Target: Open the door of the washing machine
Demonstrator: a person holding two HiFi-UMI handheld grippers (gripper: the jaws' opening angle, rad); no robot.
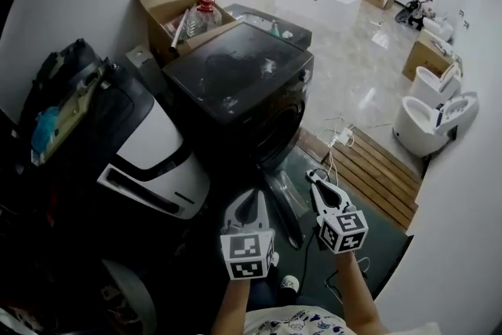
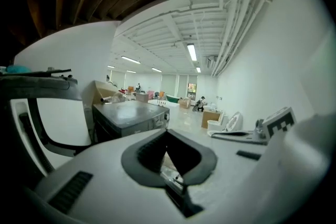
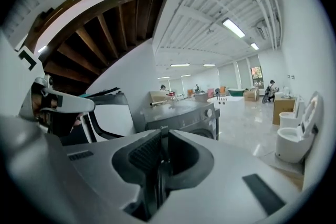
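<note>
Head view: washing machine (image 1: pixel 235 78) sits ahead of both tools, well apart from them. Its door (image 1: pixel 276 139) is on the front face, turned toward me and my right. The right gripper (image 1: pixel 318 180) looks marginally nearer that face than the left gripper (image 1: pixel 251 196), so I'd reach with the right. Can't tell which side the door handle is on. Right gripper view: jaws drawn almost together, nothing between them. The left is closed too, tips meeting, also empty.
</note>
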